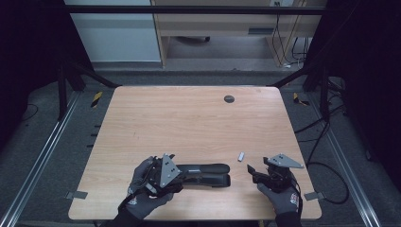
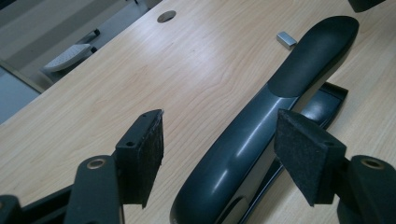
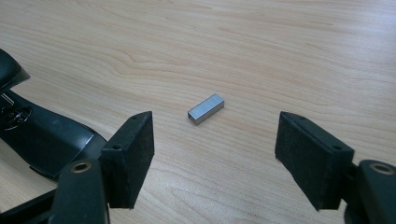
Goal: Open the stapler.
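At the near edge of the wooden table [image 1: 189,118], the left gripper [image 1: 182,176] sat at about 7 o'clock from the table's middle, carried in a gloved hand [image 1: 144,187]. Its jaws stood released, and the pads did not press on anything. In the left gripper view, one felt pad [image 2: 149,156] rose at the left and the other at the right, with the near end of the black stapler [image 2: 261,130] lying between them, apart from the left pad and just beside the right one; I could not tell whether that right pad touched it. The stapler lay flat on the table, its long body running away from that gripper toward 1 o'clock in that view.

At about 5 o'clock from the table's middle, the right gripper [image 1: 250,170] was also released, jaws wide, nothing between the pads. In the right gripper view, a small silver block of staples [image 3: 206,109] lay on the bare wood a little beyond the open jaws, clear of both. The stapler's front end lay at 9 o'clock from it.

In the high view, the staples lay between the stapler's tip and the right gripper. Farther off, at 1 o'clock, a round grey cable hole [image 1: 229,99] sat near the far edge
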`<state>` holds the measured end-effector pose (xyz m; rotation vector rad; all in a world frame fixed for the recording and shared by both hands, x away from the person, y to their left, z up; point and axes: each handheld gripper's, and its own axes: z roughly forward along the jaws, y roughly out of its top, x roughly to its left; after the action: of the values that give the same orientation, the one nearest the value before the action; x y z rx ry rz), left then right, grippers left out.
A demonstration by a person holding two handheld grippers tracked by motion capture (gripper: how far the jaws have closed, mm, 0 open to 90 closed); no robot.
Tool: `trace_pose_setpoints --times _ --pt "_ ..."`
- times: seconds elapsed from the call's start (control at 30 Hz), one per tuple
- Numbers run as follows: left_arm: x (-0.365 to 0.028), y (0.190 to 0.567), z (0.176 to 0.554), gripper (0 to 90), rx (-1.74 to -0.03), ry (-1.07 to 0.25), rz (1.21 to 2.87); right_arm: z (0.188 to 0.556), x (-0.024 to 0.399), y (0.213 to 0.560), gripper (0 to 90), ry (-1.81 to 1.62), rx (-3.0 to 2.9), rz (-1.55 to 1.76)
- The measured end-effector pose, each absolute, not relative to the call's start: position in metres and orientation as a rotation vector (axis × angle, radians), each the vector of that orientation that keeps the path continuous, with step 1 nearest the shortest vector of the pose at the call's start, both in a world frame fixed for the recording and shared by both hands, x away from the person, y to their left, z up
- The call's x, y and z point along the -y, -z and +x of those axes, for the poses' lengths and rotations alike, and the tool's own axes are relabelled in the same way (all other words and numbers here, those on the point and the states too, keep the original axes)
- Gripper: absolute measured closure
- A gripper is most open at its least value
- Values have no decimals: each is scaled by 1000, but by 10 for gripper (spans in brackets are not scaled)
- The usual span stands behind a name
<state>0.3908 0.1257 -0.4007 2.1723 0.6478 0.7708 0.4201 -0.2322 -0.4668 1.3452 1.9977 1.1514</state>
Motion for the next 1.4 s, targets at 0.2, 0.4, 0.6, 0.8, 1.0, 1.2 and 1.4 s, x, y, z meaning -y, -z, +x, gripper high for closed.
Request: trace_pose_setpoints --times 0.2,0.4,0.6,0.8,1.0,1.2,1.4 --pt "-121 399 386 323 -597 -762 2203 420 233 467 248 -1159 -2000 1355" --pt "-113 399 381 315 -547 -769 2226 420 233 466 234 -1162 -2006 1356" --pt "-107 403 378 305 -514 -788 2259 421 232 467 228 -1161 -2020 1356" --pt "-102 406 378 303 -500 -807 2280 420 231 467 229 -1160 -2021 1365" --pt "-96 410 377 302 -488 -823 2299 421 231 470 255 -1153 -2023 1354" --pt "-88 413 378 294 -474 -827 2310 421 230 471 283 -1144 -2008 1346" --pt "-79 417 381 284 -451 -843 2330 421 232 472 337 -1142 -1996 1344"
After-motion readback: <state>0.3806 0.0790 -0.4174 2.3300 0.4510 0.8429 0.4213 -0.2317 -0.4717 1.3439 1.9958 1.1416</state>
